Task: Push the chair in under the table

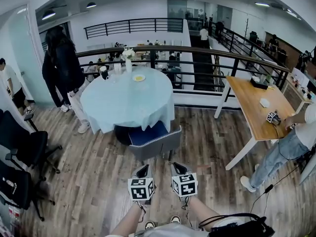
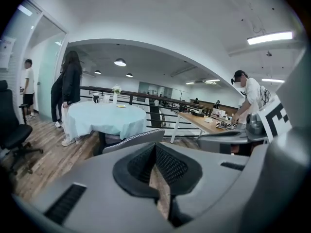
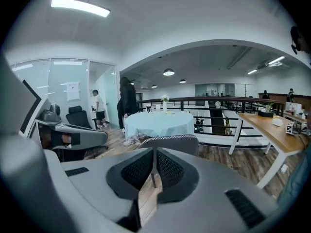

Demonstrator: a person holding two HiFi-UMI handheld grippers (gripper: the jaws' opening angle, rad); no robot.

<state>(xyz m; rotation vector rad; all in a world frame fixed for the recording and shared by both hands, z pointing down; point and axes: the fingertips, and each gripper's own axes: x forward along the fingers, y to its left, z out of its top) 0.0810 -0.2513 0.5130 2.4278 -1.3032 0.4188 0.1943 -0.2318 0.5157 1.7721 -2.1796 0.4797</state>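
A grey chair [image 1: 154, 141] with a blue seat stands pushed partly under the round table [image 1: 127, 102], which wears a pale blue cloth. Its backrest faces me and shows in the left gripper view as the chair [image 2: 135, 140] and in the right gripper view as the chair [image 3: 170, 141]. My left gripper [image 1: 143, 172] and right gripper [image 1: 178, 169] hang side by side a short way in front of the backrest, apart from it. Both are shut with nothing between the jaws.
A vase of flowers [image 1: 128, 59], a cup and a plate [image 1: 139, 78] sit on the table. A person in black [image 1: 61, 68] stands at its left. Black office chairs [image 1: 22, 147] line the left. A wooden desk [image 1: 259, 105] with a person [image 1: 291, 142] stands right. A railing [image 1: 197, 58] runs behind.
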